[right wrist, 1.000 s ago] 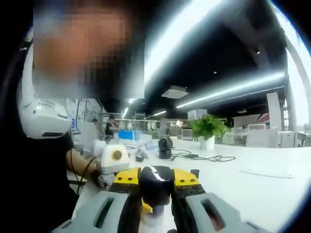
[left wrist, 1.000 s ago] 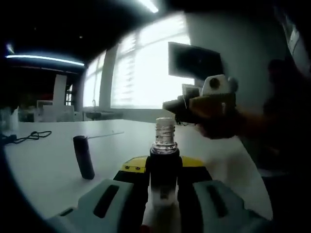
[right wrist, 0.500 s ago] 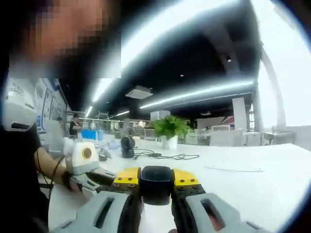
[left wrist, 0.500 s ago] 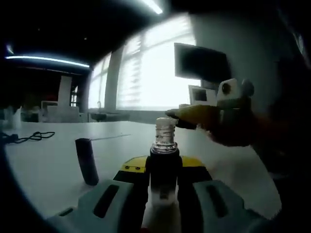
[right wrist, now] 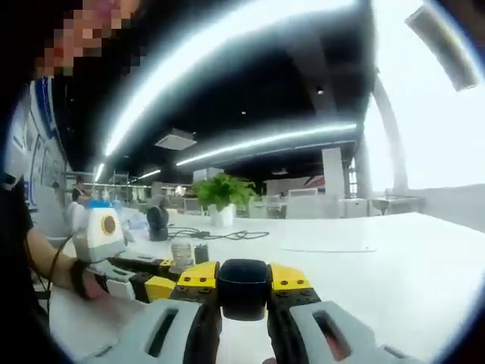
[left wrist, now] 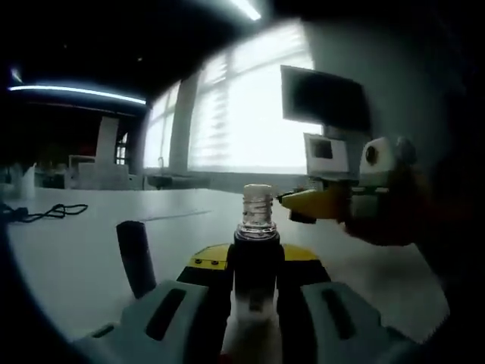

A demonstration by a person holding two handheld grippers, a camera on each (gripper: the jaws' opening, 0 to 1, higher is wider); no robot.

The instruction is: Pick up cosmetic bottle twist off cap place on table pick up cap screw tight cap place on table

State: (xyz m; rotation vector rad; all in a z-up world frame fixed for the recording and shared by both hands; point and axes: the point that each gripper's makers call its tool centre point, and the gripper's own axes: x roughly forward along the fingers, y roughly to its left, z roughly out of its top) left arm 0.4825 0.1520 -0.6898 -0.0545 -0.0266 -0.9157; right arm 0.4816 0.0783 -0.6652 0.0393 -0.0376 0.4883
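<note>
Right now my left gripper is clamped on the cosmetic bottle, which stands upright between the jaws with its bare threaded neck poking up above them, no cap on it. My right gripper has its jaws closed tight on the black cap, held just past the yellow tips. In the left gripper view the right gripper sits off to the right of the bottle neck, near it but apart. In the right gripper view the left gripper and the bottle neck lie to the left of the cap. A dark cylinder stands on the white worktop, left of the bottle.
</note>
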